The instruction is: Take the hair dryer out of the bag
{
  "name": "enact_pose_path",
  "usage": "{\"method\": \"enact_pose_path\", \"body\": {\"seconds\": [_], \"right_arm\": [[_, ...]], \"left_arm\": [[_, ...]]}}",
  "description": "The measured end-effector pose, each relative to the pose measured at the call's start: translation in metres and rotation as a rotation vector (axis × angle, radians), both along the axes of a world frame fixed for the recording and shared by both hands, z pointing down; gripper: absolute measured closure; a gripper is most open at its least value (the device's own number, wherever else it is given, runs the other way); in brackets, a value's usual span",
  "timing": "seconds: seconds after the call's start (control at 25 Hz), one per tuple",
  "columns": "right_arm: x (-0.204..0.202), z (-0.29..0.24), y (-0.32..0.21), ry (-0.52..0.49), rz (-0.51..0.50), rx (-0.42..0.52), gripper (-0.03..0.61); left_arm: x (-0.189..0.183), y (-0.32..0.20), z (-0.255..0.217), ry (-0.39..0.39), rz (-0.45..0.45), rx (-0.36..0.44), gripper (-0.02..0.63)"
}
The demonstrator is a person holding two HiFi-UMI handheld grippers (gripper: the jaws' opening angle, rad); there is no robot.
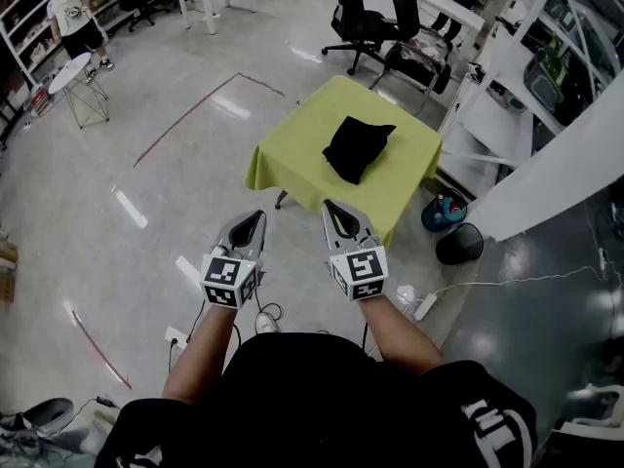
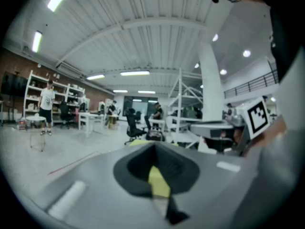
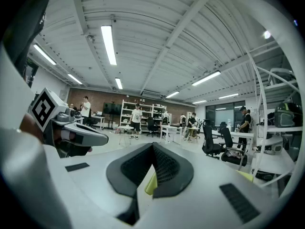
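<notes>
A black bag [image 1: 357,147] lies closed on a small table with a yellow-green cloth [image 1: 292,149], a little ahead of me in the head view. No hair dryer shows. My left gripper [image 1: 256,217] and right gripper [image 1: 331,208] hang side by side in the air short of the table's near edge, both shut and empty. In the left gripper view the left gripper [image 2: 155,149] has its jaws together, with a sliver of the yellow cloth [image 2: 158,182] showing past them. In the right gripper view the right gripper [image 3: 153,149] is shut too.
Black office chairs [image 1: 375,22] stand behind the table. A black bin [image 1: 458,244] and a blue object [image 1: 441,211] sit on the floor at its right, by a white rack [image 1: 507,115]. A power strip [image 1: 425,305] and cable lie near my feet. A person [image 1: 76,18] stands far left.
</notes>
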State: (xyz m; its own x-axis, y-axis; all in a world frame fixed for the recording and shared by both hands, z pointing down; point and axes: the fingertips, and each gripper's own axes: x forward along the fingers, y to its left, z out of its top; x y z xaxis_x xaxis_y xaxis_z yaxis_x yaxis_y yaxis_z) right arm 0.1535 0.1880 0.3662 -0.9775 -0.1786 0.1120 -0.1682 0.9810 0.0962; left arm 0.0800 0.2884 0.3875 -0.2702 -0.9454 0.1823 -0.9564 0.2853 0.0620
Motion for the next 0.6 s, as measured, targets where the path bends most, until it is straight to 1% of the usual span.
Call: {"method": "enact_pose_path", "body": {"seconds": [0.16, 0.4, 0.6], "right_arm": [[0.001, -0.002, 0.006, 0.003, -0.006, 0.008, 0.573], [-0.003, 0.002, 0.008, 0.008, -0.009, 0.009, 0.573], [-0.019, 0.002, 0.016, 0.006, 0.001, 0.001, 0.572]], "left_arm": [[0.003, 0.001, -0.002, -0.004, 0.001, 0.000, 0.607], [-0.003, 0.002, 0.004, -0.008, -0.009, -0.013, 0.607], [-0.020, 0.009, 0.004, 0.000, -0.007, -0.015, 0.607]]}}
